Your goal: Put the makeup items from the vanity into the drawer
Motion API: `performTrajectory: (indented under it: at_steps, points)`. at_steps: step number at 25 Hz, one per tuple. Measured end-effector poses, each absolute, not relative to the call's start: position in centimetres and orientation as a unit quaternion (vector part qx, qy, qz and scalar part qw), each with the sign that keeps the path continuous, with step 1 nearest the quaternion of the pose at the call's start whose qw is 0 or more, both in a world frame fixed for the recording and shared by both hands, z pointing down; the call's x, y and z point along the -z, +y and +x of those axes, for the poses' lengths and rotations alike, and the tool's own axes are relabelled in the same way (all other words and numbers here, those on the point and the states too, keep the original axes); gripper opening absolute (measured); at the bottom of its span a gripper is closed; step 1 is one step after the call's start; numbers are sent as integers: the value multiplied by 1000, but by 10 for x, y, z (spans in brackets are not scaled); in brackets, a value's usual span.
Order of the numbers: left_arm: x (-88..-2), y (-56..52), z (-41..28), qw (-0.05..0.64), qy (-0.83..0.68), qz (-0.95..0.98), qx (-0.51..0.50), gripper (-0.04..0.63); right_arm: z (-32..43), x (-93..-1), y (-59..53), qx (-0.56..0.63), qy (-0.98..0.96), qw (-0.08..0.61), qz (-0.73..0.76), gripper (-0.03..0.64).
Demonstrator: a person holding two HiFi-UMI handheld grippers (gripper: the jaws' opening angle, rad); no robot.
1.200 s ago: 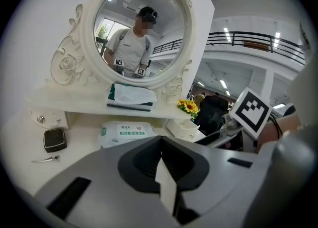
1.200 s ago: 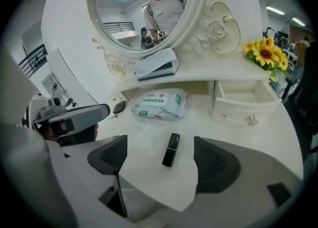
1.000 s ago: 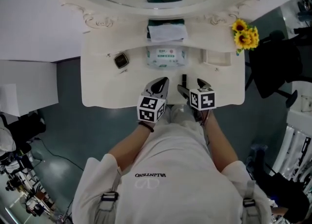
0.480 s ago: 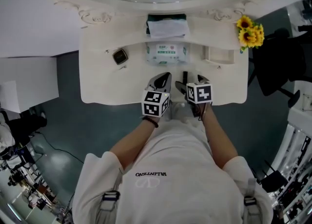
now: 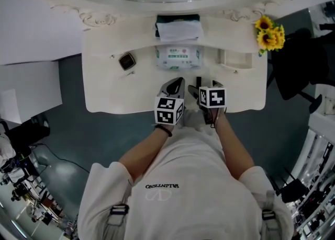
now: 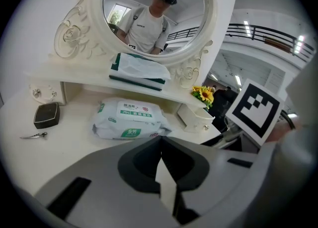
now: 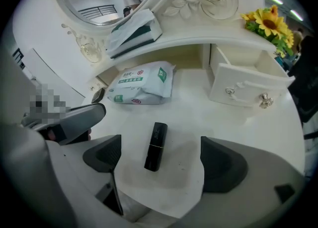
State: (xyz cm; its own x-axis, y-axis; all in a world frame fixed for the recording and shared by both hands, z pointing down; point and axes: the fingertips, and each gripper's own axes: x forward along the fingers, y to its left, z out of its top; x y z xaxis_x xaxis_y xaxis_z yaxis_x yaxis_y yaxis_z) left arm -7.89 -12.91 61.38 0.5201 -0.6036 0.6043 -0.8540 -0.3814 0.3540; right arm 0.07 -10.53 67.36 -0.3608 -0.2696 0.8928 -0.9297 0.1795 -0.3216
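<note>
Scene: white tabletop (image 5: 104, 87) under a round mirror (image 6: 149, 3). On the shelf there is a tissue box (image 5: 178, 27), and below it a wipes pack (image 5: 178, 57). The small drawer (image 7: 248, 88) at the right stands pulled out, near the sunflowers (image 5: 269, 32).

Right tongs (image 7: 161, 160): jaws wide, having just been opening, pointing steeply down. Left tongs (image 6: 160, 145): tips together, nothing between them, beside the right pair at the front edge.

Task items: the compact (image 5: 126, 61) lies left of the wipes, well apart from both tongs. The lipstick (image 7: 156, 146) lies flat between the right jaws, touching neither pad. A pin (image 6: 34, 135) sits just in front of the compact.

Risks (judgement):
- The lipstick is a round tube lying along the jaw line, so an off-centre close could roll it or squirt it towards the front edge.
- If the jaws come down too low they scrape the tabletop, and too high they catch only the cap.
- The left tongs sit close, and a sideways drift could knock the tube.

View notes:
- Only the right gripper view shows the lipstick bracketed by the jaws and the drawer front with its knobs.
- The head view gives the layout, but the marker cubes block both sets of jaw tips.
- The left gripper view alone shows that pair closed, and shows the pin clearly.
</note>
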Motion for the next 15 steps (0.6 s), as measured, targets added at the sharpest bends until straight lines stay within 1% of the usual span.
performTrajectory:
  at_steps: [5, 15]
  points:
    - [-622, -130, -79, 328, -447, 805, -211, 2, -2, -680, -104, -478, -669, 361, 440, 503]
    - [-648, -127, -86, 358, -439, 785, -250, 2, -2, -685, -106, -478, -659, 377, 442, 491]
